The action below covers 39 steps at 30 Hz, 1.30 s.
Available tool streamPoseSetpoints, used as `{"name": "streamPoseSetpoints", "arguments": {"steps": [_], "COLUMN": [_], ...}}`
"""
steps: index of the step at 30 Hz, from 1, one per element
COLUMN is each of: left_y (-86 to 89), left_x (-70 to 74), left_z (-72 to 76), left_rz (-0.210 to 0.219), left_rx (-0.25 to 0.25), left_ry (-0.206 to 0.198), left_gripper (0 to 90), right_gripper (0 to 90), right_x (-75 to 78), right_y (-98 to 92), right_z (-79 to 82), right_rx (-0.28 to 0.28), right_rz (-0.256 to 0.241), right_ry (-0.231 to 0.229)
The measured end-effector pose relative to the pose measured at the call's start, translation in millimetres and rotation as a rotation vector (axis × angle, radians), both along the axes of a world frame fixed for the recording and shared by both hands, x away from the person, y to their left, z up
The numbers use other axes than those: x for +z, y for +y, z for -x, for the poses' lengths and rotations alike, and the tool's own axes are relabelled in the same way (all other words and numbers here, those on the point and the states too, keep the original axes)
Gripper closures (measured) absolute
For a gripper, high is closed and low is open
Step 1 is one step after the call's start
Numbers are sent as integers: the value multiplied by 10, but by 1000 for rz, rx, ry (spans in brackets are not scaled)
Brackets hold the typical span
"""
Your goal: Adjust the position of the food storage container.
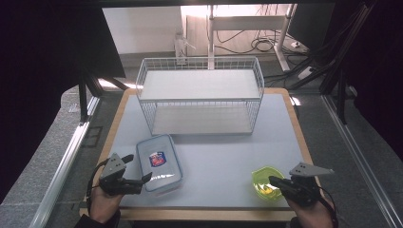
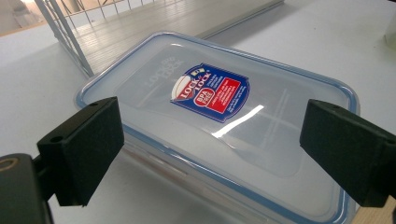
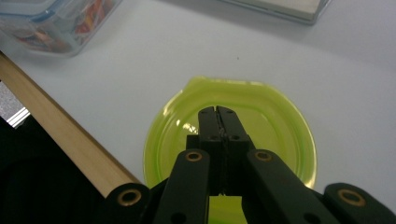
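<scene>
1. The left tool [image 1: 138, 172] hovers at the near left of the table [image 1: 228, 156], jaws spread wide apart, with the lidded plastic container [image 1: 159, 164] just in front of them and nothing clamped
2. In the left gripper view the container [image 2: 219, 126] lies flat between the two open jaws, its clear lid with a blue seal rim and a printed label facing up
3. Its long axis runs from the near table edge toward the wire rack [image 1: 200, 95], tilted slightly to the left at the far end; the near short end faces the left tool
4. The container is probably light, stiff and smooth, so it could slip; I would take it across the narrow width at the rim, where the lid edge gives a lip
5. The right tool [image 1: 275, 182] is over the green bowl [image 1: 267, 182] at the near right of the table, well apart from the container
6. In the right gripper view the right tool's [image 3: 218, 112] jaws are pressed together above the bowl [image 3: 280, 140]; whether they pinch its near rim I cannot tell
</scene>
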<state>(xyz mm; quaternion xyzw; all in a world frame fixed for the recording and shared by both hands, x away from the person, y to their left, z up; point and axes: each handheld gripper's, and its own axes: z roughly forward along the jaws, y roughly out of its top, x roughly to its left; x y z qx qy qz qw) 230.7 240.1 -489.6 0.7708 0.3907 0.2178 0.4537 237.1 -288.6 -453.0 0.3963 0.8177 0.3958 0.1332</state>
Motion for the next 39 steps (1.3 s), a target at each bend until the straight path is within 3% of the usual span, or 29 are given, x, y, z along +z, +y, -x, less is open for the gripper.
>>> {"name": "streamPoseSetpoints", "arguments": {"steps": [4,19,25,27,33,39], "left_y": [-23,-91,-94,-92,-95,-97], "left_x": [11,16,19,21,7,2], "left_z": [1,7,9,8,-5,-11], "left_rz": [11,-14,-15,-7,-11,-10], "left_rx": [-5,1,2,-1,-4,-3], "left_ry": [7,12,11,14,25,27], "left_gripper": [70,71,71,72,72,73], "right_gripper": [900,900,900,900,900,900], "right_x": [-30,-117,-174,-171,-190,-136], "right_y": [-82,-305,-310,-310,-324,-285], "right_z": [78,402,389,384,276,181], "right_rx": [-6,-21,-33,-53,-63,-81], "right_rz": [0,10,21,53,27,32], "right_ry": [8,25,32,20,17,2]}}
